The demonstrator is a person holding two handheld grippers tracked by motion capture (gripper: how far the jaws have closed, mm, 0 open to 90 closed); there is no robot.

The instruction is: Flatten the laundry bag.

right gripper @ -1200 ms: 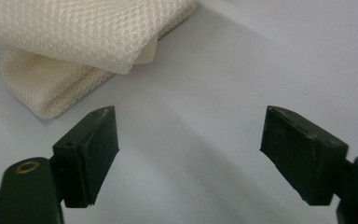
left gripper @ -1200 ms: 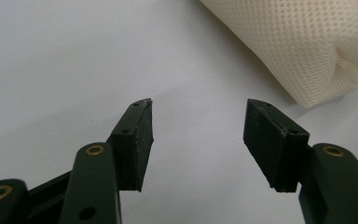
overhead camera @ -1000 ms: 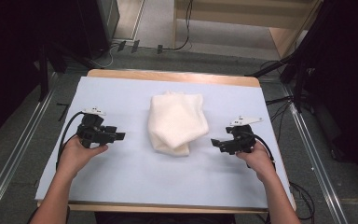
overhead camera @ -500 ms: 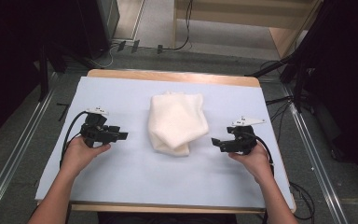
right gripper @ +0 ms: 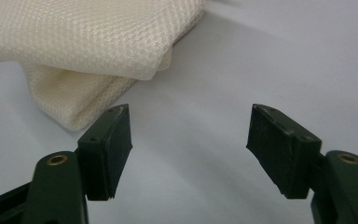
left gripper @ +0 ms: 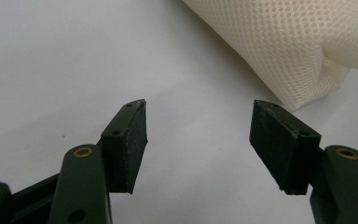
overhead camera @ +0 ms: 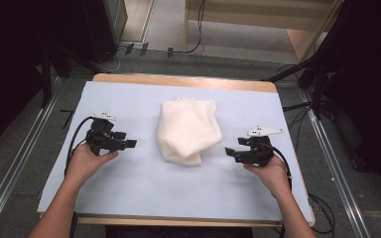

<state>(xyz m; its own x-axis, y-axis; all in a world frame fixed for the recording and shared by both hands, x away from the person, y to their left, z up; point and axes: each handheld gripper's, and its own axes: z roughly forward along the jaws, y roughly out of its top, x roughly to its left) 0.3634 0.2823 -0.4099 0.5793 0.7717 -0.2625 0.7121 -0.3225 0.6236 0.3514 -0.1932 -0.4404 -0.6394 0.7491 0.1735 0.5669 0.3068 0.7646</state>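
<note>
Since the earlier frame our left gripper [overhead camera: 129,144] has just been opening its fingers and our right gripper [overhead camera: 230,153] closing slightly; both gape empty. The folded cloth [overhead camera: 187,130] lies mid-desk [overhead camera: 129,198], long axis running away from us, between both grippers, about equally near. The gripper views reveal its mesh weave and layered corner [right gripper: 74,119].

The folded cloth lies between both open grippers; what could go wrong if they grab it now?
1. The folded cloth is in loose layers with an overhanging flap; the right gripper, its jaws just closing with nothing between them, might pinch only the top layer and unfold it.
2. The left gripper, jaws just opened, is apart from the cloth; it may push the cloth aside.
</note>
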